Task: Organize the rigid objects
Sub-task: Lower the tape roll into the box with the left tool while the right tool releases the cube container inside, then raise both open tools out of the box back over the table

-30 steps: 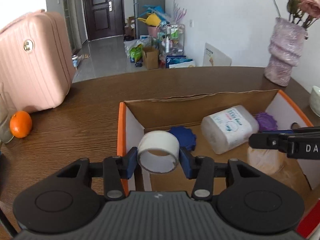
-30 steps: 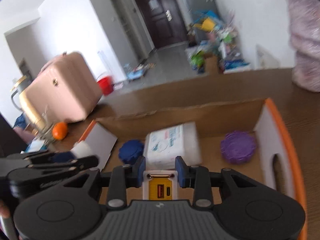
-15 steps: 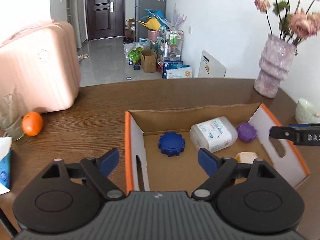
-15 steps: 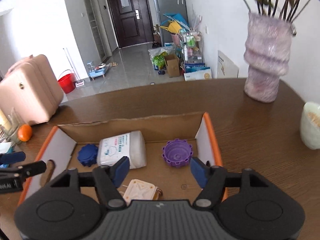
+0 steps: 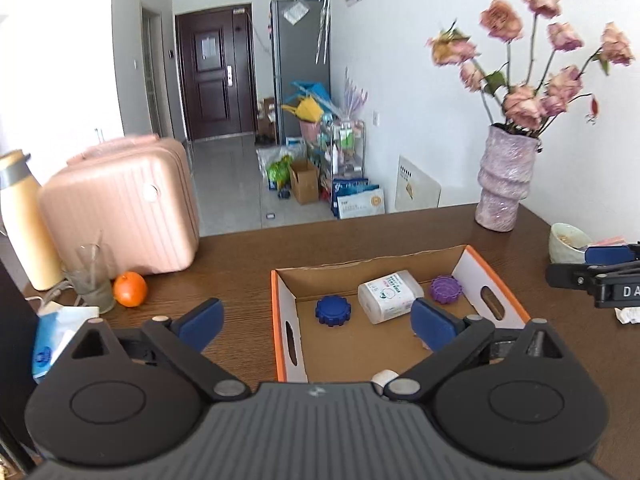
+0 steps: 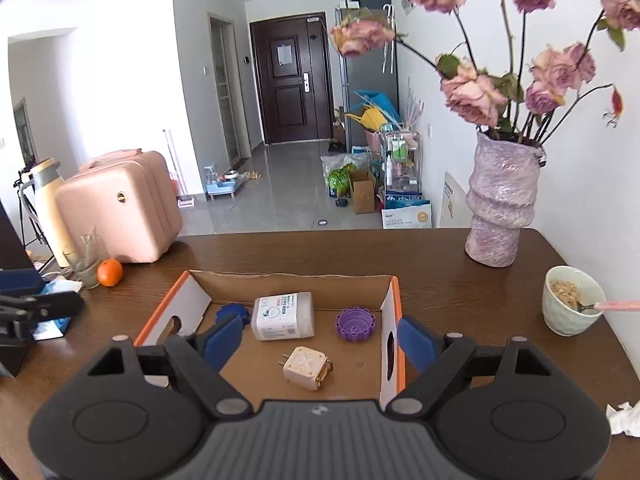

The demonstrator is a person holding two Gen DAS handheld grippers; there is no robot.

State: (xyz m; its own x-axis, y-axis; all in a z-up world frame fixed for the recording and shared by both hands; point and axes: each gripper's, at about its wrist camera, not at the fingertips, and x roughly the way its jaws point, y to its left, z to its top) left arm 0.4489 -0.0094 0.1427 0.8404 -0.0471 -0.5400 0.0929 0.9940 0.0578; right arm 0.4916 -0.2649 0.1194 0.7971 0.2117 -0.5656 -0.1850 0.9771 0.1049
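The left gripper point(image 5: 316, 318) and right gripper point(image 6: 320, 338) have just been opening, nothing between their jaws; both hang spread above the cardboard box point(image 6: 390, 304); the cream charger point(image 6: 306, 368) lies inside, below the right gripper.

Pink suitcase point(image 6: 120, 208), orange point(image 6: 109, 272), flower vase point(image 6: 500, 200), cereal bowl point(image 6: 573, 300)

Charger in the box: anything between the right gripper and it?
Nothing visible. The charger lies loose on the bare floor of the box, apart from the bottle and purple cap. The right gripper, jaws just opened and empty, hangs above.
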